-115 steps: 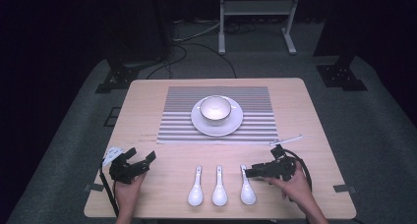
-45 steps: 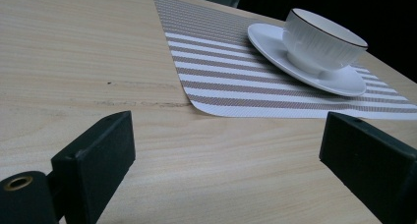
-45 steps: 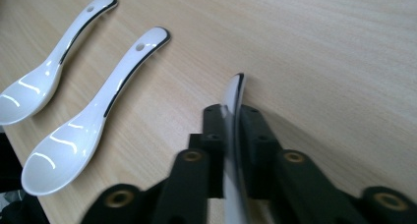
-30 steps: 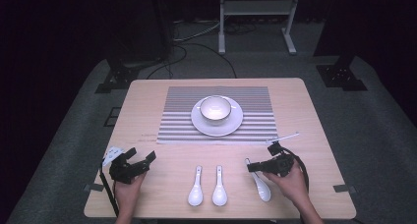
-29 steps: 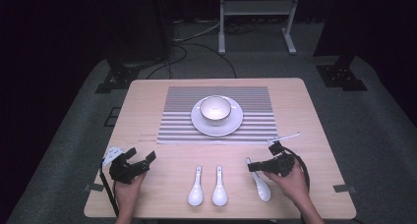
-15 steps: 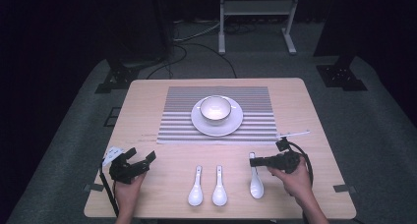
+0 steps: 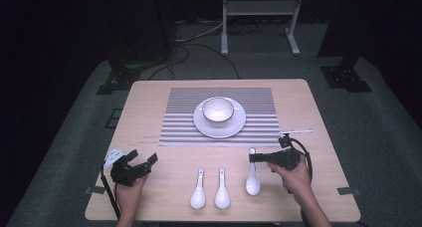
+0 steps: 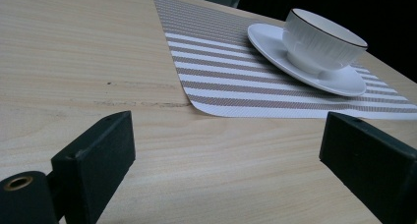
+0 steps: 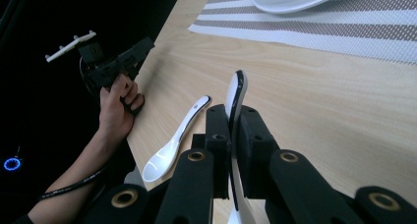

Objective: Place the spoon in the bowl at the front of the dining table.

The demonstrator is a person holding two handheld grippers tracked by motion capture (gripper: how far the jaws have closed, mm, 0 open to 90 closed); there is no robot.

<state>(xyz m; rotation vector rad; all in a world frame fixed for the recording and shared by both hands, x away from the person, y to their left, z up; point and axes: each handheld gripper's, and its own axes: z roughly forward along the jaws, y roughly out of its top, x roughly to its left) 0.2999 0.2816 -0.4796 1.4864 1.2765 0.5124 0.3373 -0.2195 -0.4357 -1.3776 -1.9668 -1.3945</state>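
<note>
Your right gripper (image 7: 255, 158) is clamped on the handle of the white spoon (image 7: 252, 179), as the right gripper view confirms: jaws pinched tight on the handle (image 9: 235, 103). The spoon sits nearest you from the striped placemat (image 7: 221, 95), bowl end hanging toward your edge of the table. The pickup appears done; carrying it to the cup and saucer (image 7: 219, 115) on the placemat likely remains. Two more spoons (image 7: 209, 189) lie untouched left of it. Your left gripper (image 7: 138, 163) rests spread wide, holding nothing.
</note>
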